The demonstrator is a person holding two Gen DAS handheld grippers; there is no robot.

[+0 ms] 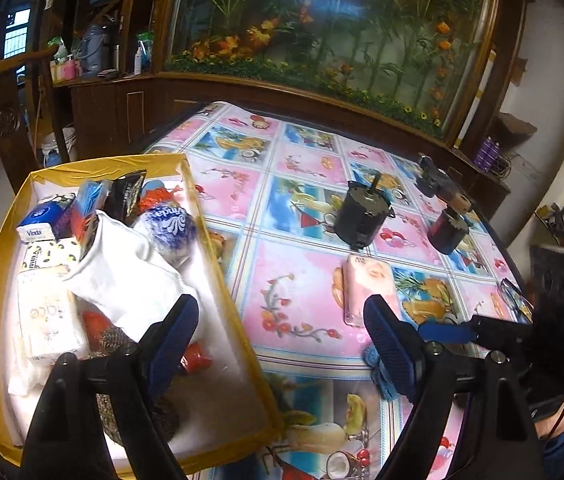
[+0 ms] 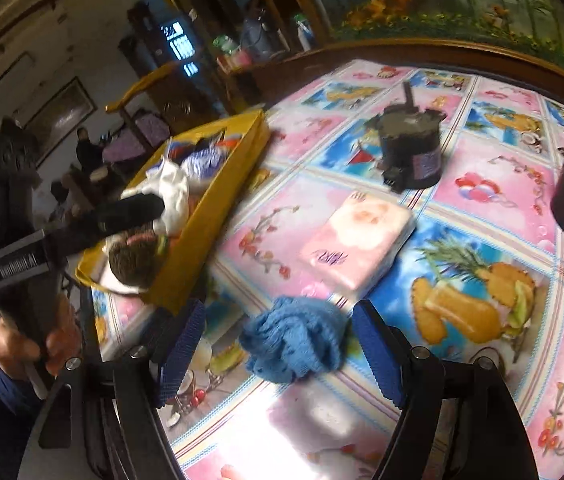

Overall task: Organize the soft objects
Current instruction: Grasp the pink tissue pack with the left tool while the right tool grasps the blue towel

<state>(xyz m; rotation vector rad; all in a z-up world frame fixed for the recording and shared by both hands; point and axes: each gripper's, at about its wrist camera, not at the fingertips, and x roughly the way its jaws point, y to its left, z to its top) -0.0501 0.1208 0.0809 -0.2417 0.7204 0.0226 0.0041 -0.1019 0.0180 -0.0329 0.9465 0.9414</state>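
The right gripper is hovering with fingers spread around a blue knitted cloth lying on the surface beside the yellow box; next, closing on it. The left gripper is waiting, released and empty.

We hold our left gripper and right gripper tipped down, both jaws wide apart.
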